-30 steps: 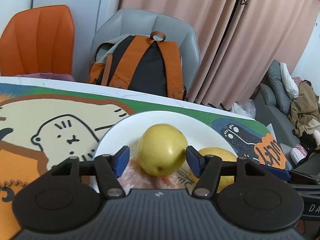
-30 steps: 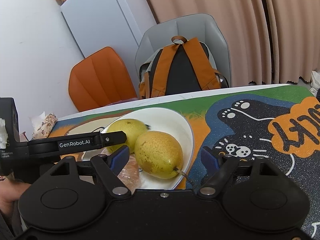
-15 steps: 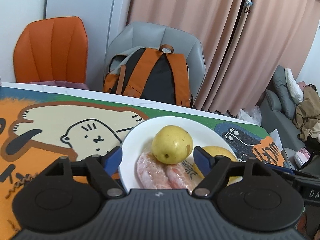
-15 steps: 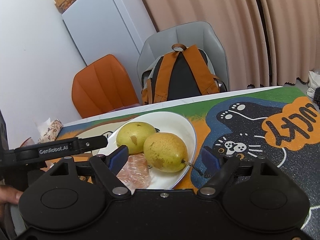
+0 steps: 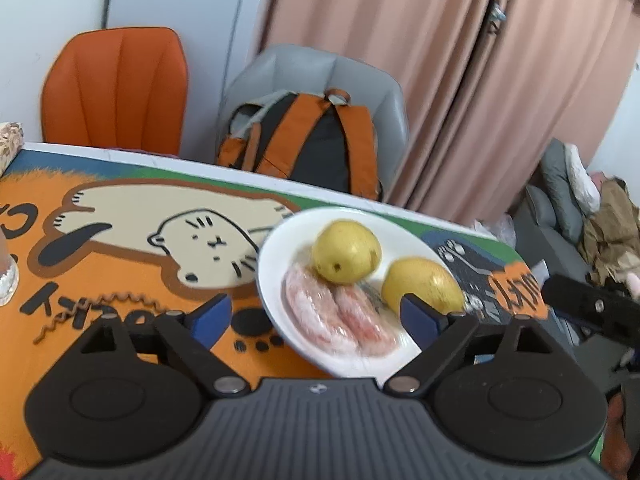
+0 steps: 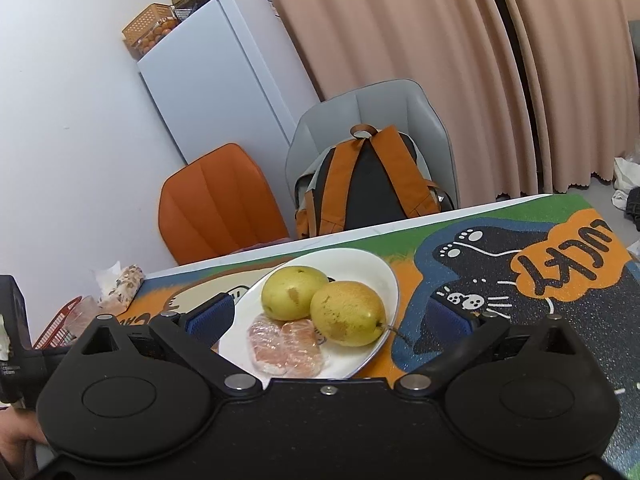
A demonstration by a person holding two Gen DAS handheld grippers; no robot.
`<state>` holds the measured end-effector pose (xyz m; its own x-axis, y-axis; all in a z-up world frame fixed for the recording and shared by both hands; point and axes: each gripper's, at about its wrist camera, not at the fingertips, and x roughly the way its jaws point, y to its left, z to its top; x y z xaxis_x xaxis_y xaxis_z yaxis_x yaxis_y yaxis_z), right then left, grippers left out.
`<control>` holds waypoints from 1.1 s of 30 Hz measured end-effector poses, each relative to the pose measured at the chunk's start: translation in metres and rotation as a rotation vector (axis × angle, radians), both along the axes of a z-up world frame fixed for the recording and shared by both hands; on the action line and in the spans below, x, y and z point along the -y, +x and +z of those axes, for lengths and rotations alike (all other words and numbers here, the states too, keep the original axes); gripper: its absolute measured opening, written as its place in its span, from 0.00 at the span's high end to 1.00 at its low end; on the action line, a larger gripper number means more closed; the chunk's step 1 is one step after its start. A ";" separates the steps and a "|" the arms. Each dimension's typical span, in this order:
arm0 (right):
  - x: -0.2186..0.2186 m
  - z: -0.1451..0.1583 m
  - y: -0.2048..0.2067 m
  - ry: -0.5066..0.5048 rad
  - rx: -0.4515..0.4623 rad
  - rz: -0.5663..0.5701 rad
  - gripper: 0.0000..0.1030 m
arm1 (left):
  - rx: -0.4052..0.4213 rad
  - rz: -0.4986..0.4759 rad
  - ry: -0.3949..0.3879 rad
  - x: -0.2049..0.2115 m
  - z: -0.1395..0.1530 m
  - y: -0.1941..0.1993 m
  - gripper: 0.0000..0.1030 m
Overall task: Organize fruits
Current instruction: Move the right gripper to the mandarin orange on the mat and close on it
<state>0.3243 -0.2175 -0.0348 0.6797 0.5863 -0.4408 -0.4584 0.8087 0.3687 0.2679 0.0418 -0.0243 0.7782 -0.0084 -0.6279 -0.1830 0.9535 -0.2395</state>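
Observation:
A white plate (image 5: 280, 240) (image 6: 384, 276) sits on the cartoon-print table mat. On it lie two yellow pears (image 5: 346, 256) (image 5: 422, 286), also in the right wrist view (image 6: 294, 298) (image 6: 348, 312), and two plastic-wrapped peeled orange pieces (image 5: 340, 316) (image 6: 286, 346). My left gripper (image 5: 316, 318) is open and empty, held back above the plate's near edge. My right gripper (image 6: 330, 318) is open and empty, also held back from the plate.
A grey chair with an orange-black backpack (image 5: 316, 140) (image 6: 368, 184) and an orange chair (image 5: 116, 88) (image 6: 216, 200) stand behind the table. A red basket (image 6: 56, 326) and a tissue pack (image 6: 120, 284) are at the table's left. A white fridge (image 6: 224, 76) stands behind.
Both grippers have pulled back and up from the plate. The left gripper, which framed a pear closely, has opened wider; the pear stays on the plate.

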 end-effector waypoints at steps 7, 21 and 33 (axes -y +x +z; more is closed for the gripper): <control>0.003 0.005 -0.020 -0.037 0.023 -0.005 0.00 | 0.002 -0.038 0.012 0.008 0.005 -0.024 0.12; 0.014 0.007 -0.050 -0.072 0.005 0.012 0.00 | 0.006 -0.048 0.022 0.007 0.010 -0.063 0.12; 0.017 0.003 -0.076 -0.113 -0.004 0.043 0.01 | 0.011 -0.062 0.038 0.010 0.010 -0.088 0.12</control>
<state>0.2483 -0.2341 -0.0318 0.6534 0.5612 -0.5081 -0.4921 0.8249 0.2783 0.1795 0.0319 -0.0140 0.7837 -0.0328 -0.6203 -0.1210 0.9714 -0.2042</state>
